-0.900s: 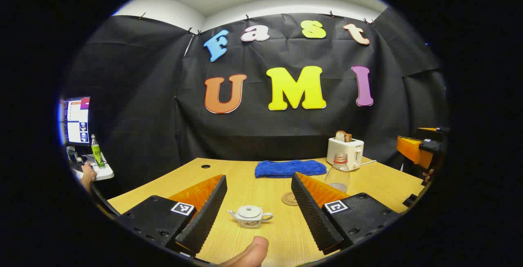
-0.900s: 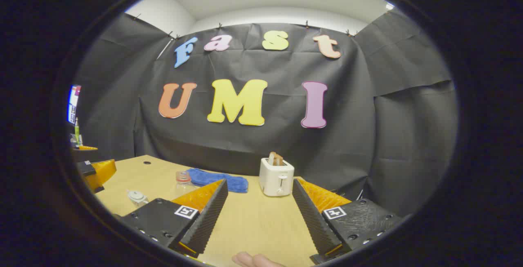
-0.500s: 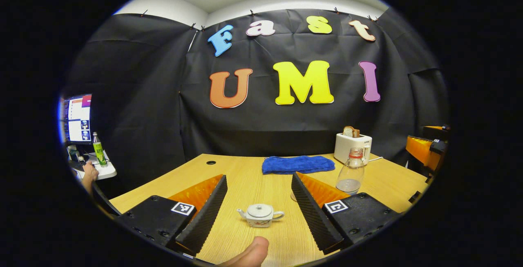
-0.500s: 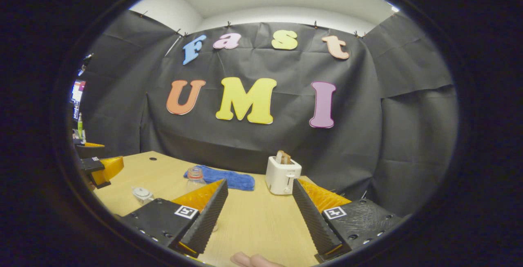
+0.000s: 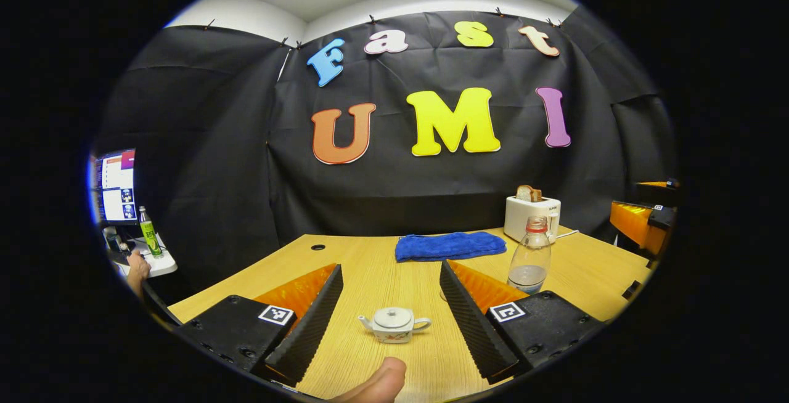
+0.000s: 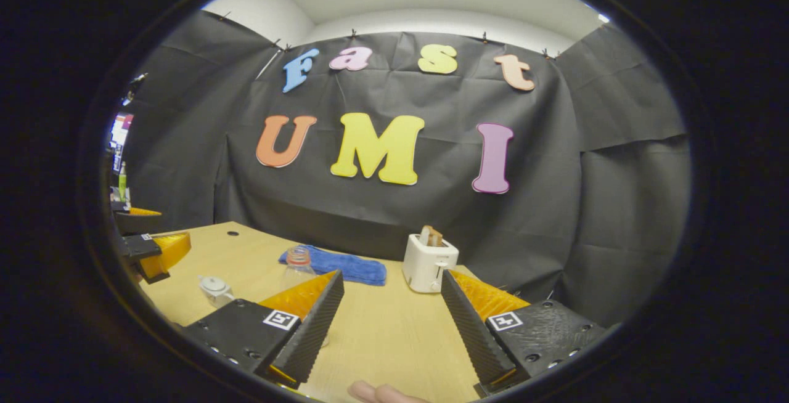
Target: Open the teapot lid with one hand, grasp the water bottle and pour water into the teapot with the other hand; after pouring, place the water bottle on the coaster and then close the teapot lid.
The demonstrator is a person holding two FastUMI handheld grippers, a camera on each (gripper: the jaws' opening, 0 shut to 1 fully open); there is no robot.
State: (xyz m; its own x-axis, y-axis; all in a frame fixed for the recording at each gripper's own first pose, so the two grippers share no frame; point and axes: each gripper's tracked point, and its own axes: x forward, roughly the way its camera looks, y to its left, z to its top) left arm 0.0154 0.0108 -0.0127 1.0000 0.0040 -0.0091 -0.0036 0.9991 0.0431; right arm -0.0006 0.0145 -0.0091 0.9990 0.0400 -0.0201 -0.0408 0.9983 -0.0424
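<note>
A small white teapot [image 5: 394, 324] with its lid on sits on the wooden table [image 5: 376, 267], straight ahead between the fingers of my open left gripper [image 5: 388, 323], a little beyond the tips. A clear water bottle [image 5: 531, 260] with a red neck ring and a little water stands upright to the right, behind my left gripper's right finger. The right gripper view has the teapot [image 6: 216, 289] at far left and the bottle [image 6: 297, 266] just behind its left finger. My right gripper [image 6: 388, 329] is open over bare table.
A blue towel [image 5: 449, 246] lies at the back of the table, with a white toaster [image 5: 531, 217] holding bread to its right. The other gripper [image 5: 638, 224] hangs at the right edge. A monitor and a green bottle [image 5: 147, 230] stand off the table to the left.
Both views have shifted slightly; the bottle now stands clear of the left gripper's right finger and the coaster has slipped behind that finger. In the right gripper view the bottle and teapot drifted rightward.
</note>
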